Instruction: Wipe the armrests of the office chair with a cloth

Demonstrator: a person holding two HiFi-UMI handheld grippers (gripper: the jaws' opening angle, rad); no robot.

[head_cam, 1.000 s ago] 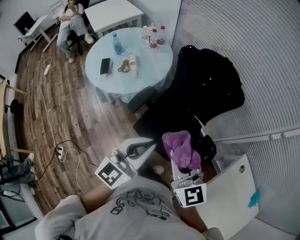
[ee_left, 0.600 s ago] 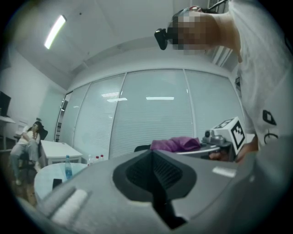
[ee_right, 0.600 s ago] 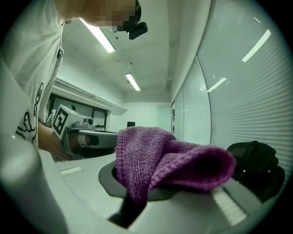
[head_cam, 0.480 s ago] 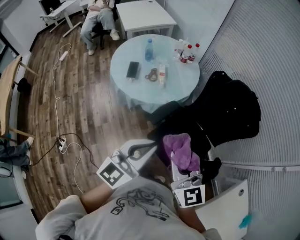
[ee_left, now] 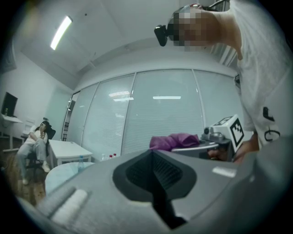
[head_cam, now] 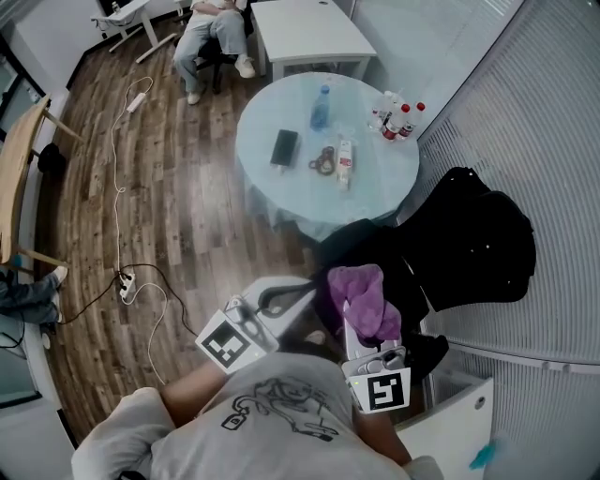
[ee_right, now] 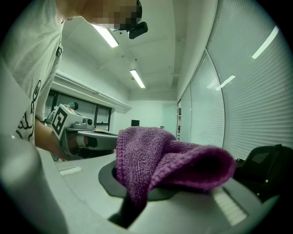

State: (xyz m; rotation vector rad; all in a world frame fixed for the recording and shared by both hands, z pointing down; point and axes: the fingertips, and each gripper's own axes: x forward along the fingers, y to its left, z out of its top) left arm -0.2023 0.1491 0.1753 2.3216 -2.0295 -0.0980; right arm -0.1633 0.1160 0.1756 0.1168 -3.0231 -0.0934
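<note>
- Office room: wood-pattern floor [head_cam: 169,216], slatted blinds along the right side, a person seated [head_cam: 216,28] at the far end, and a cable [head_cam: 115,178] trailing across the boards.
- Round worktop [head_cam: 272,178]: carries a phone [head_cam: 284,147], a water bottle [head_cam: 321,108] and a cluster of red-capped bottles [head_cam: 398,117].
- Office chair [head_cam: 459,239]: black, just beside the worktop and near the blinds. Its armrests cannot be picked out of the dark mass from above.
- Cloth [head_cam: 361,292]: purple knit, bunched and drooping over the right tongs [ee_right: 132,196], which pinch one fold. It is held in the air short of the chair, touching nothing else.
- Left tongs [head_cam: 286,295]: pressed together, nothing between them, carried beside the right pair.
- Handling, by estimate: light, soft, limp and not fragile. It will drape and drag over an armrest rather than slide. The present grip on a thick fold looks adequate, and a loose flap should lead the wipe.
- Task status, by estimate: wiping not yet begun.
</note>
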